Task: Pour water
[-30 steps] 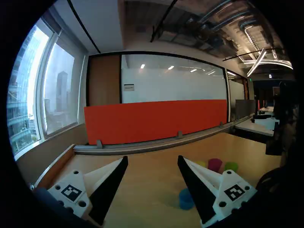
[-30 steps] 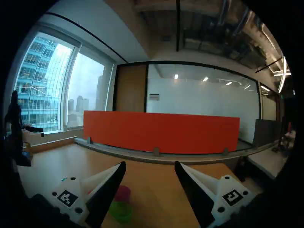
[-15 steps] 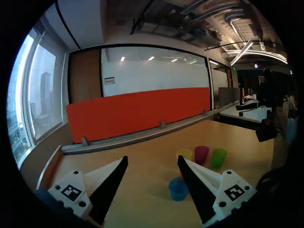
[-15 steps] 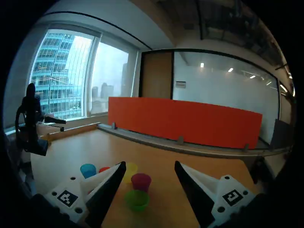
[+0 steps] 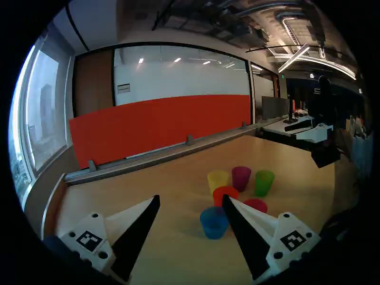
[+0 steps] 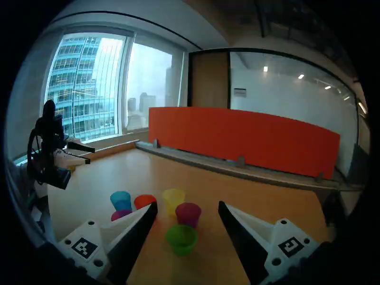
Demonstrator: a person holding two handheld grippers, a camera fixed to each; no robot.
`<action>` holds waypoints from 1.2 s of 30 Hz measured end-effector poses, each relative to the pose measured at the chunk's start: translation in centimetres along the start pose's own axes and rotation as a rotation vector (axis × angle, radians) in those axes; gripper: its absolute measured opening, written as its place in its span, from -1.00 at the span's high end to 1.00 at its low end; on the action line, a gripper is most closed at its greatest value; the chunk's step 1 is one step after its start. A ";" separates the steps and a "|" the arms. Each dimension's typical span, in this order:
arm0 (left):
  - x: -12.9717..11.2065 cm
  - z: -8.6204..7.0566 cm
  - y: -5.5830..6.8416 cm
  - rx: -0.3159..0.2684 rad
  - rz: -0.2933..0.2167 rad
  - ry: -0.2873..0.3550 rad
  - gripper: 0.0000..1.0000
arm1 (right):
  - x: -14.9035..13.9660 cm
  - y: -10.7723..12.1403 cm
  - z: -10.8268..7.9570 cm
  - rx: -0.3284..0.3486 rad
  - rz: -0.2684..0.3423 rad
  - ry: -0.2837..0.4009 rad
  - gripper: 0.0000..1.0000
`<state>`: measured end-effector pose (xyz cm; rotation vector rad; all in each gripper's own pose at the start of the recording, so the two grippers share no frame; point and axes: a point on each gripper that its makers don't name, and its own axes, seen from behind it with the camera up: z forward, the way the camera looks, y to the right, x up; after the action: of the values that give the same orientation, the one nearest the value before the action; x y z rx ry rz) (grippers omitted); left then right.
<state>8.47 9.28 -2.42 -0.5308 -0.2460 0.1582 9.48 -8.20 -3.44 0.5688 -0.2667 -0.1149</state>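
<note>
Blue cup nr left hand-held gripper, green cup nr right hand-held gripper; both agape, empty.

Low over table, both facing cups

The left gripper comprised two wedge-shaped fingers that tapered to points, with white outer shells and black inner faces. Each finger base carried a square black-and-white fiducial marker surrounded by small round holes. The right gripper was of identical construction, colouring and marking.
</note>
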 end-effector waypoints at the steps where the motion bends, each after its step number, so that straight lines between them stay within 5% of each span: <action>1: -0.3 0.1 0.1 -0.004 0.003 -0.007 -0.95 | -0.3 0.0 0.1 0.002 -0.002 -0.008 -0.99; 36: -10.2 4.6 4.3 -0.172 0.067 -0.252 -0.95 | -11.3 -0.8 4.2 0.074 -0.038 -0.242 -0.99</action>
<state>-2.92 12.98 -2.69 -0.6907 -0.4913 0.2716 -2.54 -9.03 -2.92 0.6346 -0.4969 -0.2118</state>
